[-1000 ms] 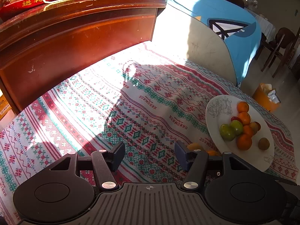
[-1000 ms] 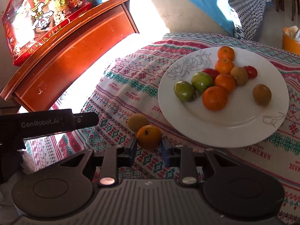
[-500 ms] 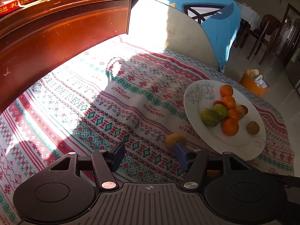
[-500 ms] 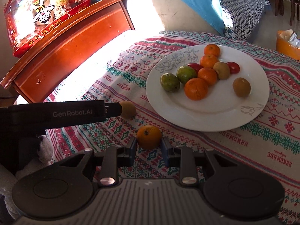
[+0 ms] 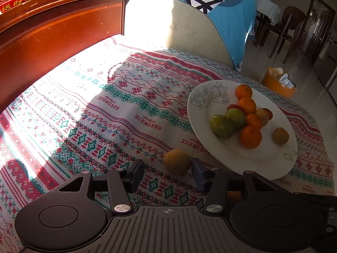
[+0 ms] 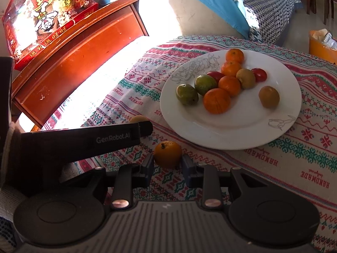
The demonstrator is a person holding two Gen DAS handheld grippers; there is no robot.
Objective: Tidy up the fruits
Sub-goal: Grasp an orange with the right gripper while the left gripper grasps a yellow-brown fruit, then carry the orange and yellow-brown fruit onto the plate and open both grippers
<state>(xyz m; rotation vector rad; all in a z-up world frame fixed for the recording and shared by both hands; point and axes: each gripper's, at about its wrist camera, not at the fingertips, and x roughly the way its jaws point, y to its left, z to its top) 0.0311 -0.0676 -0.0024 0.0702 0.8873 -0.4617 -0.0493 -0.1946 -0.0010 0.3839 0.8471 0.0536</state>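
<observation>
Two fruits lie off the plate [image 6: 242, 135] on the patterned tablecloth [image 5: 101, 109], both just beside the plate's near-left rim. I see the orange [image 6: 167, 154] between the fingers of my right gripper [image 6: 167, 164], its dark stem end turned up and a little left; it is nearly round, so I can name no long axis. Both pads sit against its sides, so I read the right gripper as clamped on the orange, which rests on the cloth.

My left gripper [image 5: 167, 174] has just been closing its jaws, and the yellow-brown fruit [image 5: 177, 162] stands between them. Its right side touches the right finger [image 5: 199, 176], while a clear gap remains to the left finger [image 5: 134, 174], so the jaws are still apart and not gripping. That fruit is slightly oval, with its longer axis roughly upright in the left wrist view; which end is the stem I cannot tell. From the right wrist view only its top shows behind the left gripper's black body.

On the plate the fruits cluster toward the far side: two green ones [image 6: 187, 94] at the left, four oranges, red pieces half hidden, and two brownish fruits, one of them [image 6: 269, 96] lying apart toward the plate's right rim. The tablecloth's left edge meets a wooden cabinet [image 6: 80, 59].
</observation>
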